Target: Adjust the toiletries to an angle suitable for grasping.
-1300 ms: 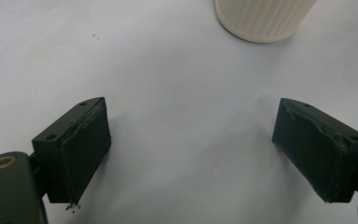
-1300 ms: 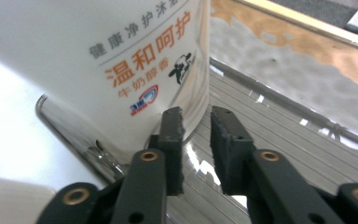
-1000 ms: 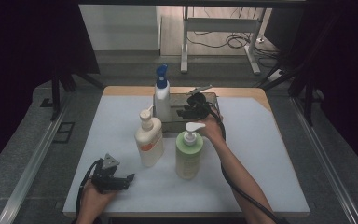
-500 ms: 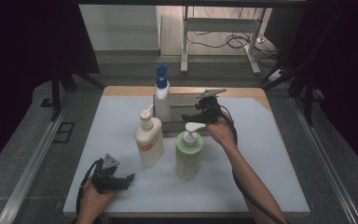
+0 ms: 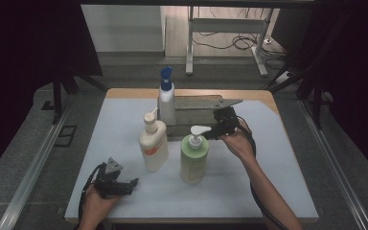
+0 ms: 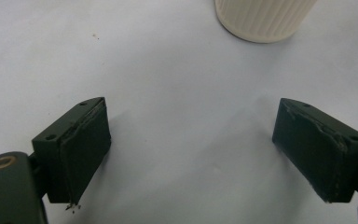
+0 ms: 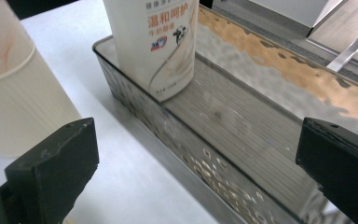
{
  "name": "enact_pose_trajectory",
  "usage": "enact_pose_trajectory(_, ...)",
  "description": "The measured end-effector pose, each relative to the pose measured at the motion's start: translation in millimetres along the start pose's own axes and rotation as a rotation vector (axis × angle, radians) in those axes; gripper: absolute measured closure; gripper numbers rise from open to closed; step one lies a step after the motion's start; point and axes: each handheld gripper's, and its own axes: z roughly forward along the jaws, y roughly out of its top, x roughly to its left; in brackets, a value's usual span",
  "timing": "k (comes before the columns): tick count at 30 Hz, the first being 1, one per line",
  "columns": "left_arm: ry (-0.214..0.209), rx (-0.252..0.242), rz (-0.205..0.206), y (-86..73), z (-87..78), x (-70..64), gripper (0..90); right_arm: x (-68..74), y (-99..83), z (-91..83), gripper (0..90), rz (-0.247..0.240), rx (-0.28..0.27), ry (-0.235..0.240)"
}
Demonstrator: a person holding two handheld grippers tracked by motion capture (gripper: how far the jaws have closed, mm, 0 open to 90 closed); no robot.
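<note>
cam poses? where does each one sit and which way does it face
High view: above the near edge, facing forward and down on the white table; both forearms, left gripper, right gripper.
Left gripper view: on that gripper, facing tabletop; open jaws.
Right gripper view: facing the metal tray; open jaws.
Shared: blue-capped white bottle in the tray.

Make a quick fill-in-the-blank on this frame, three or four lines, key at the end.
1. The bottle with the blue pump stands inside the metal ____.
2. The green bottle has a ____ pump on top.
3. The jaws of the right hand-held gripper stand ____.
4. The left hand-held gripper rests on the table with ____ between its jaws.

Missing words: tray; white; open; nothing
</note>
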Motion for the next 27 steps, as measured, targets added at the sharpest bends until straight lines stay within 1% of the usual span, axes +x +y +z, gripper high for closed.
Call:
enact_pose_trajectory(4,0.000,0.000,0.000,0.0,0.0,0.0,10.8,1.7,-9.7,-10.7,0.0,-0.001,0.007,-0.007)
enact_pose_trajectory(8,0.001,0.000,0.000,0.0,0.0,-0.1,10.8,3.7,-20.6,-19.5,0.0,0.010,0.014,-0.013)
enact_pose_trajectory(10,0.000,0.001,0.000,0.0,0.0,0.0,10.8,5.0,-26.7,-24.0,0.0,0.005,0.018,-0.016)
enact_pose_trajectory(20,0.001,0.000,0.001,0.0,0.0,-0.1,10.8,16.6,-58.3,-47.8,0.0,0.022,0.022,-0.029)
enact_pose_trajectory(26,0.002,0.000,0.002,-0.1,0.0,-0.1,10.8,21.7,-79.2,-56.6,0.0,0.042,0.024,-0.040)
enact_pose_trajectory(27,0.002,-0.001,0.002,-0.1,0.1,-0.1,10.9,22.4,-82.7,-57.8,0.0,0.043,0.023,-0.048)
